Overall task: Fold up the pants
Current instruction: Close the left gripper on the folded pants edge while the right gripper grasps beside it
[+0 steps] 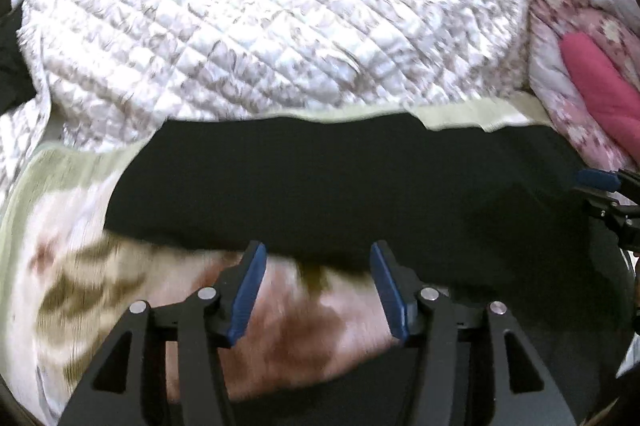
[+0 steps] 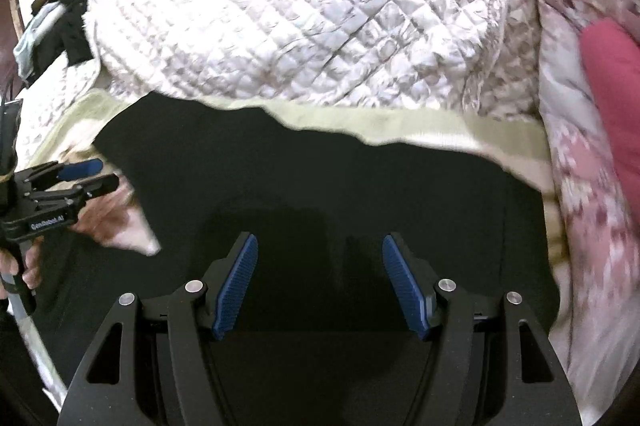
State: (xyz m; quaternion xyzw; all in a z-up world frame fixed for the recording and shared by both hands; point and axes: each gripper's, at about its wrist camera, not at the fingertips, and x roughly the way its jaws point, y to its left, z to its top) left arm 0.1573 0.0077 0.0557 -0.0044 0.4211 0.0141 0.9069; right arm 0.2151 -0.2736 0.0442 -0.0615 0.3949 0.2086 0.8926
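Note:
The black pants (image 1: 328, 178) lie flat across a floral blanket on the bed; they also fill the middle of the right wrist view (image 2: 320, 186). My left gripper (image 1: 318, 254) is open and empty, its blue pads at the near edge of the pants. My right gripper (image 2: 320, 246) is open and empty, hovering over the black cloth. The right gripper also shows at the right edge of the left wrist view (image 1: 600, 186). The left gripper shows at the left of the right wrist view (image 2: 96, 172), held by a hand.
A white quilted cover (image 1: 240, 18) is bunched behind the pants. A pink floral quilt with a magenta lining (image 1: 596, 82) lies at the right. The floral blanket (image 1: 60, 246) with its pale green border spreads under the pants. Dark items sit at the far left (image 2: 68, 26).

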